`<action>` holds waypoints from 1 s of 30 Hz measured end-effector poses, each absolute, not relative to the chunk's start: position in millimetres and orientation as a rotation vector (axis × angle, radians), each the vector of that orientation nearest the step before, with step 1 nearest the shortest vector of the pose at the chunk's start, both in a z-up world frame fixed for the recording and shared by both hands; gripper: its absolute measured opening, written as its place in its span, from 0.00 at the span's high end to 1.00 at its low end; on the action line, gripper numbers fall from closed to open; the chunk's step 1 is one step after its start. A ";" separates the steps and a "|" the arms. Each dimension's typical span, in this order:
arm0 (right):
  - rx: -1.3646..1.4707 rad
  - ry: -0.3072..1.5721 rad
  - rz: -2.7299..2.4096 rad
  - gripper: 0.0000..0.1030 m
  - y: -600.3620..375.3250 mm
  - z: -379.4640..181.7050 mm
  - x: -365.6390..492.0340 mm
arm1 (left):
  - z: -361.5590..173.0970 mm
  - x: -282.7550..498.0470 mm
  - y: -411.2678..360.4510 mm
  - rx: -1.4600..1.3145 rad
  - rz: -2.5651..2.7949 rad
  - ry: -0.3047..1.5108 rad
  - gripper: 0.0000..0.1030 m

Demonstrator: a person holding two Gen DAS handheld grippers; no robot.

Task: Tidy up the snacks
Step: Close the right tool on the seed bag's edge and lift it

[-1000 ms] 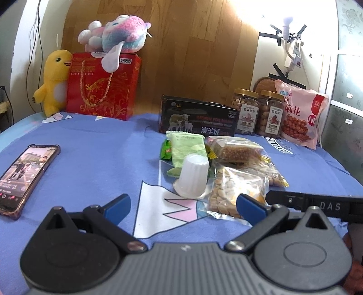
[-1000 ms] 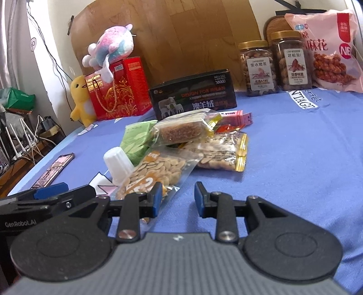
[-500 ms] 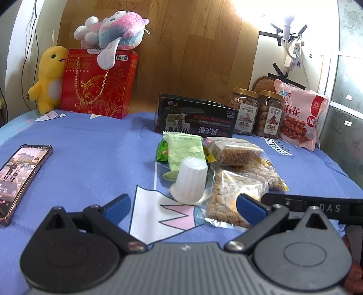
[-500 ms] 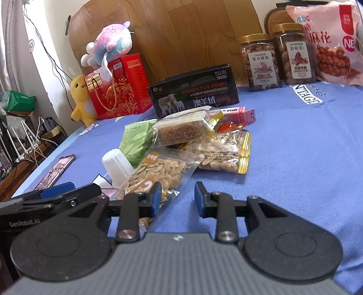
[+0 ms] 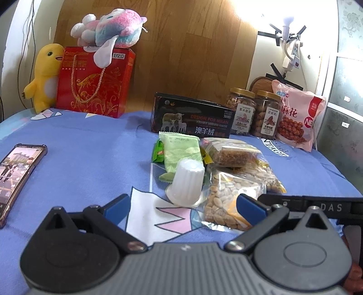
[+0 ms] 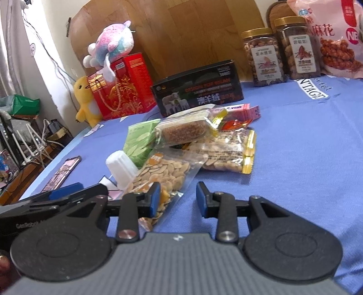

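A home bedroom: blue printed bedsheet [image 5: 90, 145], wooden headboard [image 5: 181, 45], plush toys [image 5: 109, 20], a phone [image 5: 15, 172]

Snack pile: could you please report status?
Both jaws open, holding nothing. Snack pile untouched on the cloth. White cup leans against the seed bag.

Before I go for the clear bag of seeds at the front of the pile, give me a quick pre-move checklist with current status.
1. Left gripper empty, jaws wide apart: ok.
2. Right gripper empty: ok. Its jaws are opening, with nothing between them but blue cloth.
3. Clear bag of seeds lies flat at the near edge of the pile, its near end just beyond the right gripper's left finger: ok.
4. Nothing on top of the bag: not ok, the white ribbed cup stands against its edge and may overlap it.
5. Bag sealed: cannot tell.
6. Phone well clear, off to the left: ok.
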State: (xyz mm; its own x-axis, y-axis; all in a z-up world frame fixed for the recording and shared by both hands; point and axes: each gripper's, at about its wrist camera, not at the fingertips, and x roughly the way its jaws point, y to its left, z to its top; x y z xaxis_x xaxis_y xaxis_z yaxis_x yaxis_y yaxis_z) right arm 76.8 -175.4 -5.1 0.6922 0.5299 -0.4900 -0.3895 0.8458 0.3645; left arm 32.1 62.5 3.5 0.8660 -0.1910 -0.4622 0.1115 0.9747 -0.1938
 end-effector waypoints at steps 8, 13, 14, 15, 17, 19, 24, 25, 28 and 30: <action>0.213 0.649 0.594 0.56 -168.9 -4.1 76.1 | 13.6 38.2 75.2 -0.228 -0.292 0.532 0.00; 0.131 0.623 0.614 0.51 -162.9 -2.9 69.2 | 18.2 43.6 74.9 -0.246 -0.385 0.564 0.04; 0.122 0.615 0.606 0.47 -163.5 -2.7 69.3 | 18.3 45.5 73.9 -0.253 -0.403 0.572 0.05; 0.118 0.607 0.592 0.46 -164.9 -2.5 69.3 | 18.3 47.8 72.7 -0.263 -0.426 0.585 0.07; 0.134 0.612 0.573 0.46 -170.2 -3.3 74.1 | 16.0 53.1 71.4 -0.291 -0.453 0.611 0.11; 0.177 0.628 0.565 0.46 -177.6 -4.0 81.0 | 11.0 60.0 71.7 -0.324 -0.465 0.648 0.18; 0.341 0.692 0.588 0.47 -188.0 -8.4 104.7 | -2.8 73.4 72.1 -0.368 -0.463 0.710 0.28; 0.360 0.700 0.596 0.47 -187.3 -8.9 108.1 | -2.9 74.8 69.8 -0.361 -0.464 0.709 0.28; 0.375 0.728 0.609 0.66 -181.9 -9.5 114.0 | -2.0 77.3 60.2 -0.340 -0.476 0.713 0.28; 0.374 0.733 0.626 0.69 -182.6 -8.6 109.8 | -1.3 74.1 52.5 -0.310 -0.474 0.706 0.30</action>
State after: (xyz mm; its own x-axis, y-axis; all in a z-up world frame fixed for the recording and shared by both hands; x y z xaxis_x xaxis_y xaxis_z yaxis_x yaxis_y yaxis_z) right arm 109.8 -182.6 -8.6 0.5757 0.6454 -0.5021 -0.3952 0.7572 0.5201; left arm 74.1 52.5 -1.3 0.6624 -0.5141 -0.5449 0.3099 0.8503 -0.4255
